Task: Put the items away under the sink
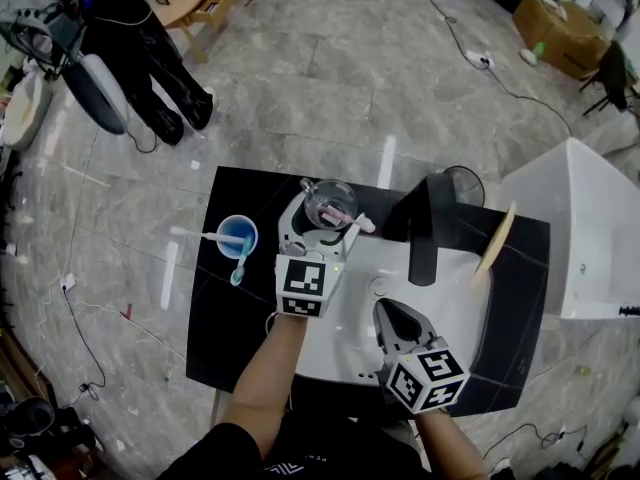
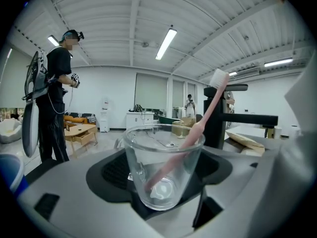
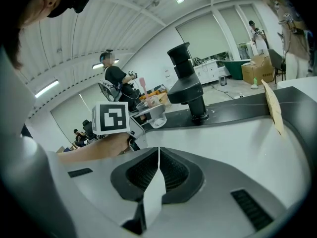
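My left gripper (image 1: 322, 226) is shut on a clear glass cup (image 2: 163, 175), held upright over the back edge of the white sink basin (image 1: 352, 330). A pink toothbrush (image 2: 205, 114) leans inside the cup, head up to the right. On the black counter to the left, a blue cup (image 1: 238, 234) stands with a white and teal toothbrush (image 1: 240, 265) beside it. My right gripper (image 1: 392, 315) hovers over the basin, jaws closed together with nothing between them (image 3: 158, 155).
A black faucet (image 1: 430, 226) rises behind the basin. A thin beige wooden piece (image 1: 495, 240) leans at the counter's right end. A white cabinet (image 1: 585, 230) stands to the right. A person in black stands on the floor at top left (image 1: 150, 58).
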